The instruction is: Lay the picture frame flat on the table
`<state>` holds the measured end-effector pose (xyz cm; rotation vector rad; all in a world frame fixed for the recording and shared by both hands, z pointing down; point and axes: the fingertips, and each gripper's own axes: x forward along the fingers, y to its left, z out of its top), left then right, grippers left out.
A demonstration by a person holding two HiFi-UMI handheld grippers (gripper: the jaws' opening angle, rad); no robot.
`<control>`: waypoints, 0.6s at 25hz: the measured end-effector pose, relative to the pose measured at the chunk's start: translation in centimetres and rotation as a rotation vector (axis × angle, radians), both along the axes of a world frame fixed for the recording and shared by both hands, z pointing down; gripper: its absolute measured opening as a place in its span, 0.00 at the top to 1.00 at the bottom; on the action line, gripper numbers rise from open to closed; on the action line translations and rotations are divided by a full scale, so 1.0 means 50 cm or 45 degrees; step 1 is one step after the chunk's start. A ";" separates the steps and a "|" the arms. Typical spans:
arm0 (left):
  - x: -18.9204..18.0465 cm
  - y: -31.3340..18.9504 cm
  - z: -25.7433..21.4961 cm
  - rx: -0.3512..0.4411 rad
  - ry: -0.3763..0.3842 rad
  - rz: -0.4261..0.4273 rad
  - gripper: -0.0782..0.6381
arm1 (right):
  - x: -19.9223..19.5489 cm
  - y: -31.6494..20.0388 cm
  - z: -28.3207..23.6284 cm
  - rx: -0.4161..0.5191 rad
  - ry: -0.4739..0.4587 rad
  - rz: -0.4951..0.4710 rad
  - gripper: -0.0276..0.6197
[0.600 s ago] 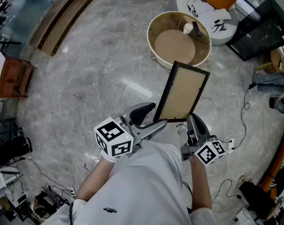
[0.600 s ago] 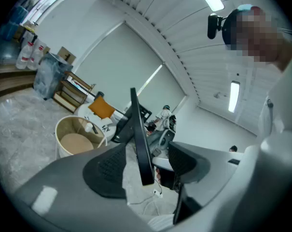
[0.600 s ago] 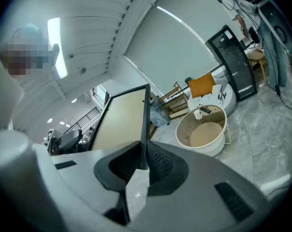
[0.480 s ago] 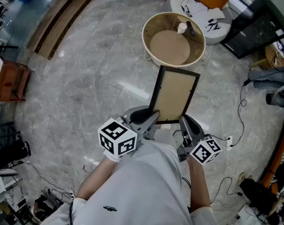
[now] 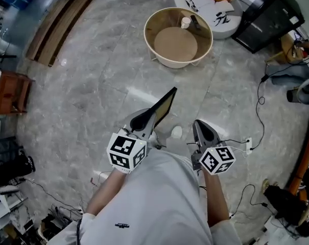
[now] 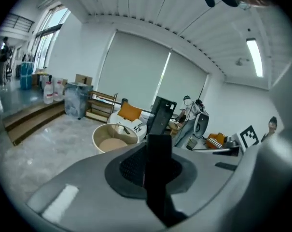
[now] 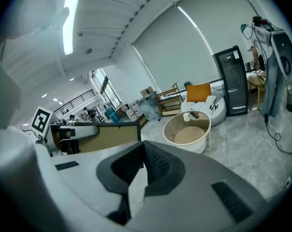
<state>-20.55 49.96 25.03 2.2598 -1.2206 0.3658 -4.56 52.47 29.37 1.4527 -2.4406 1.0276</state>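
Observation:
The black picture frame point(image 5: 163, 105) with a tan back now shows almost edge-on, held up over the marble floor. My left gripper point(image 5: 149, 117) is shut on its lower edge; in the left gripper view the dark frame edge point(image 6: 160, 124) stands clamped between the jaws. My right gripper point(image 5: 201, 129) hovers to the right of the frame, apart from it, shut with nothing between its pads. From the right gripper view the frame point(image 7: 95, 137) lies off to the left. The round cream table point(image 5: 153, 50) stands ahead, beyond the frame.
A white cup point(image 5: 185, 22) and a dark small object sit on the round table. Behind it are a white seat with an orange cushion point(image 5: 215, 9) and a black cabinet point(image 5: 266, 19). Cables point(image 5: 259, 111) trail on the floor at right; a wooden step point(image 5: 57, 27) runs at far left.
The frame has swung from facing me to edge-on and come lower and leftward. The right gripper, earlier at its bottom edge, is now apart from it.

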 end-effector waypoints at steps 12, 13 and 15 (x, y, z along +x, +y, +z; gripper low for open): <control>0.056 0.014 0.008 -0.019 -0.063 -0.058 0.85 | 0.036 0.010 0.016 -0.017 0.004 -0.093 0.95; 0.061 0.012 0.007 -0.020 -0.070 -0.065 0.85 | 0.046 0.005 0.016 -0.018 -0.016 -0.079 0.95; 0.075 0.009 0.005 -0.020 -0.085 -0.076 0.85 | 0.069 -0.006 0.016 -0.025 -0.070 -0.054 0.95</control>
